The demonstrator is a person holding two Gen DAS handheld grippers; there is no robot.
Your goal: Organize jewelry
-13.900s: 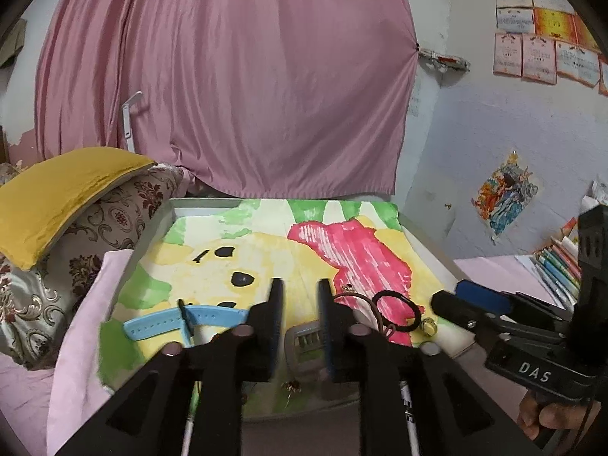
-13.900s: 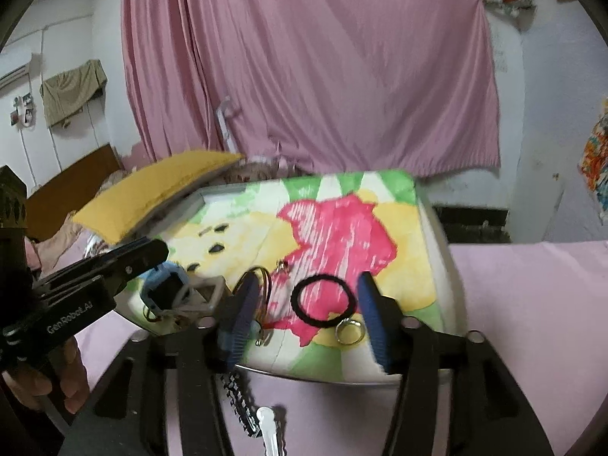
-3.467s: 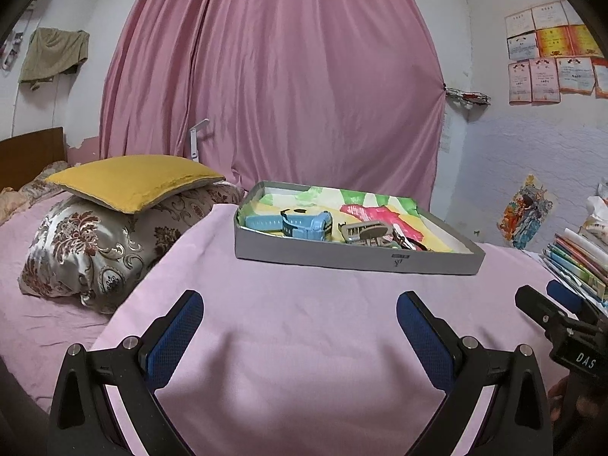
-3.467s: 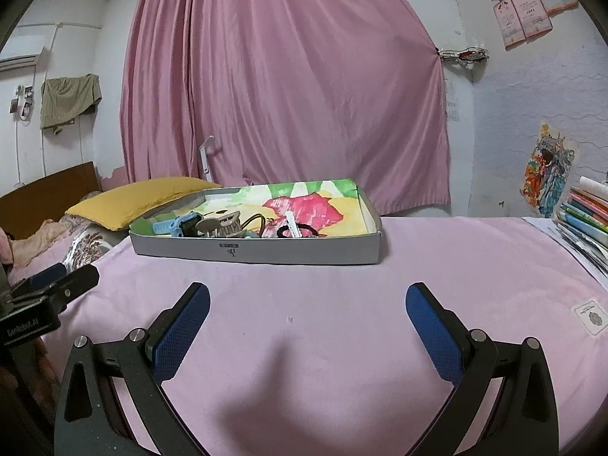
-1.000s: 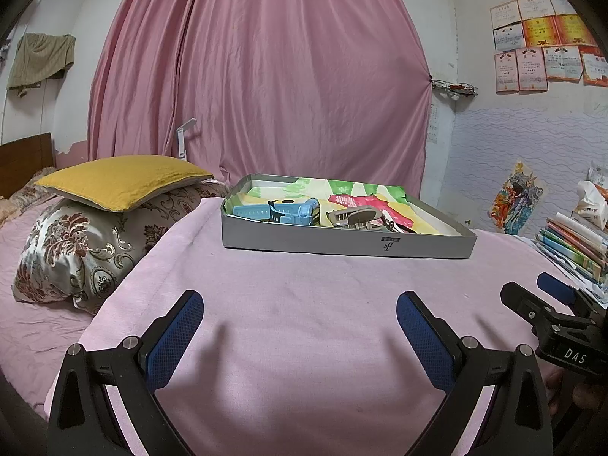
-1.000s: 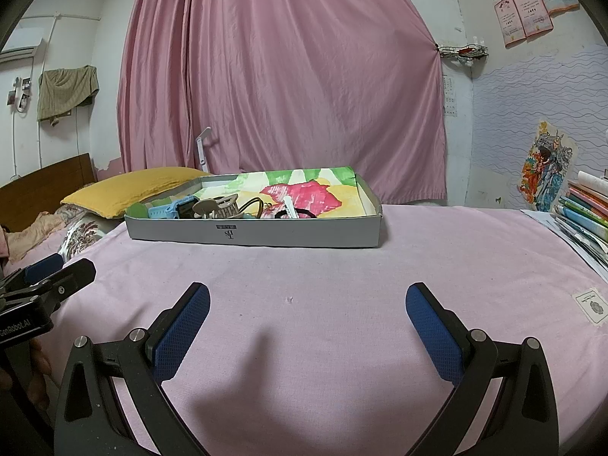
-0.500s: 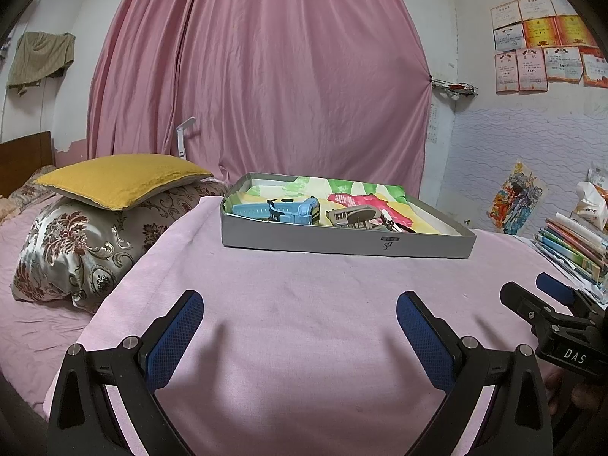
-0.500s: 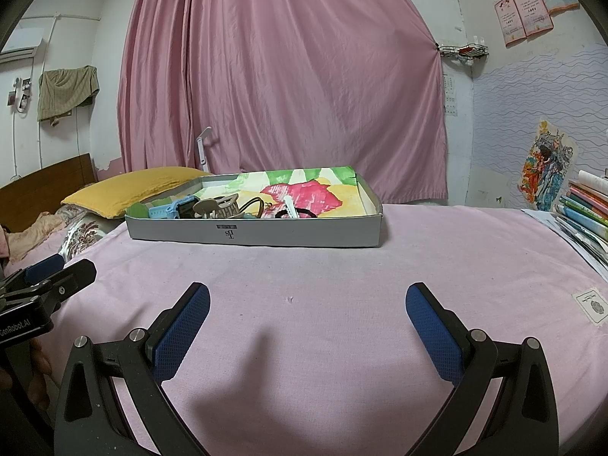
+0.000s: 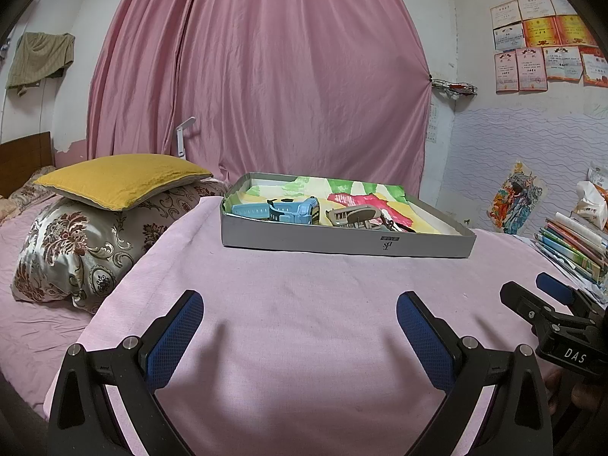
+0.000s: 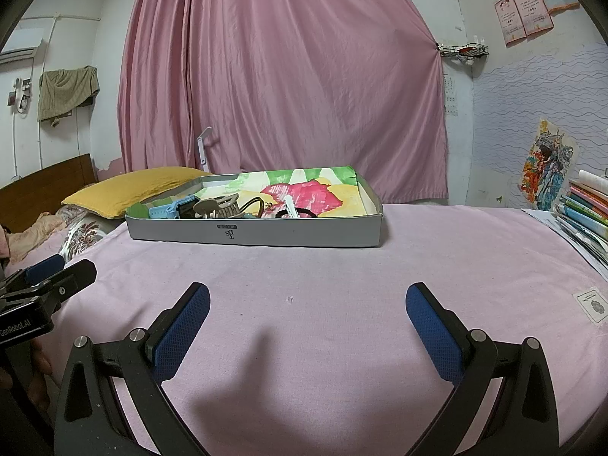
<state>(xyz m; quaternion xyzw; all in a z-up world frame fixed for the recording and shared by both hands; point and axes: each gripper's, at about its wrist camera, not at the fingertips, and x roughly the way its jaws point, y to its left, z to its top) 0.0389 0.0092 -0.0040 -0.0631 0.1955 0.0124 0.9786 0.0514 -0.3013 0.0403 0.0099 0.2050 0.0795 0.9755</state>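
Nearest, the left gripper (image 9: pixel 300 313) and the right gripper (image 10: pixel 308 306) each hang over the pink bedsheet (image 10: pixel 342 277) with fingers spread wide, holding nothing. Farther back a grey tray (image 10: pixel 266 233) sits on the sheet. In it lie a blue watch (image 9: pixel 283 209) on the left, a tan hair clip (image 10: pixel 218 205) in the middle and a black hair tie (image 10: pixel 300 212) to the right. Far left rests a yellow pillow (image 9: pixel 117 176). A pink curtain (image 10: pixel 285 76) hangs farthest back.

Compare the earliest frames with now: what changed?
Both pulled back from over the tray to low above the pink sheet. The left hand-held gripper went from nearly closed to open; the right hand-held gripper stayed open, empty. The blue watch remains inside.
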